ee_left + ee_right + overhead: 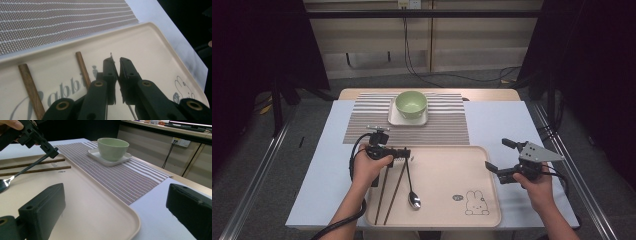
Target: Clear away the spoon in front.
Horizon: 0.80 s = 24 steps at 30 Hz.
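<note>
We take the beige tray (447, 175) as our landmark. It lies on the counter (327, 170) at the near edge, with a rabbit drawing in its near right corner.

Our left tool (408, 154) hangs over the far left part of the tray, its jaws pinched almost together on the thin end of the spoon (412, 192) handle. In the left gripper view the metal handle runs between the two jaws, and only a sliver of gap shows between them. From the right gripper view the spoon slants down from that tool (51, 151), with its bowl low over the tray or resting on it; we cannot tell which.

Two wooden chopsticks (389, 192) lie on the tray just left of the spoon, side by side and close to the tray's left rim.

Our right tool (498, 159) sits at the tray's right rim with its jaws spread wide and nothing between them.

Beyond the tray's far edge lies a striped placemat (362, 125). On it, well apart from the tray, stands a green bowl (411, 104) on a small square plate (393, 120).
</note>
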Each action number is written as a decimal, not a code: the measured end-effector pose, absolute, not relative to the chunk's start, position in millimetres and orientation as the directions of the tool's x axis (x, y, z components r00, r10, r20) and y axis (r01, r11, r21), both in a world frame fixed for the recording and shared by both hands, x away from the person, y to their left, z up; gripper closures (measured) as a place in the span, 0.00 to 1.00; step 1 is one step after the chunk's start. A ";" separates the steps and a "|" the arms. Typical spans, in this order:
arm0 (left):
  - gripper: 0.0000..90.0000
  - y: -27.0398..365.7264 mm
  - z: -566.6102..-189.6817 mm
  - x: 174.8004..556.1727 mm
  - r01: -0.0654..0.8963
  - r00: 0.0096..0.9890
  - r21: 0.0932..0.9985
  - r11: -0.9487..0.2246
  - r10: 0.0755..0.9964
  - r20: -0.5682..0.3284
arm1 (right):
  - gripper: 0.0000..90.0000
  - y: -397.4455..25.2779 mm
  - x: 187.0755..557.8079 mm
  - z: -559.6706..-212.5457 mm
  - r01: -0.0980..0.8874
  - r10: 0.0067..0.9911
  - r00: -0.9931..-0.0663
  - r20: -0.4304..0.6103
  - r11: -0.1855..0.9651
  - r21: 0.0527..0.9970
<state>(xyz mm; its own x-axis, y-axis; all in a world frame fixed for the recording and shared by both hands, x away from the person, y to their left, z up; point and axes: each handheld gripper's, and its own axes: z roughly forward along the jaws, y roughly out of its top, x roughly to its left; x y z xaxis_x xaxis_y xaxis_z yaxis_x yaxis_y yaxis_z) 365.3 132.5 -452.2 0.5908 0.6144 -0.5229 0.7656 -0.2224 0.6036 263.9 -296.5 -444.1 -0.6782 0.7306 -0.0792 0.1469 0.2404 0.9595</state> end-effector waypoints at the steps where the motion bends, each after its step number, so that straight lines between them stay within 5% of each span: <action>1: 0.93 132.0 -452.4 363.7 0.765 0.593 0.604 -0.223 0.612 -0.524 | 0.02 -296.5 263.9 -444.1 0.147 0.732 -0.676 -0.079 0.240 0.960; 24: 0.92 128.2 -455.8 354.8 0.737 0.638 0.607 -0.297 0.602 -0.480 | 0.02 -295.2 263.8 -444.4 0.147 0.729 -0.680 -0.080 0.242 0.959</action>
